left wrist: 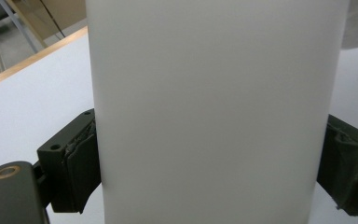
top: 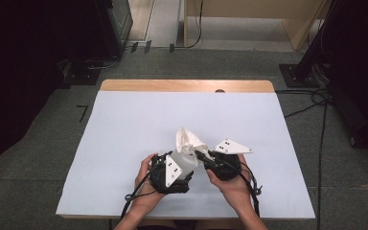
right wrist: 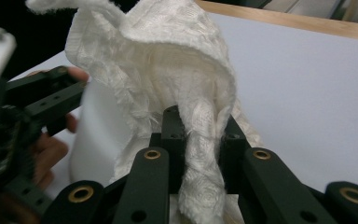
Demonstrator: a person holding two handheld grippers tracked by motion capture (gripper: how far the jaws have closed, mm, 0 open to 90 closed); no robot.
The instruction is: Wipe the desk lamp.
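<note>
While the left gripper (top: 175,173) clamped the smooth white plastic cup (left wrist: 214,112) at six o'clock on the white table (top: 124,124), the right gripper (right wrist: 200,135) pinched the crumpled white embossed paper towel (right wrist: 168,70) above the cup. A hard pull could tear it.

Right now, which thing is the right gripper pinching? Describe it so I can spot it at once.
Start at the white table and go to its near edge, where the two hands meet. The left gripper clamps a smooth white cup; above the cup's mouth rises a crumpled tissue, pinched by the right gripper. The tissue is the only soft, embossed, wrinkled thing there.
</note>
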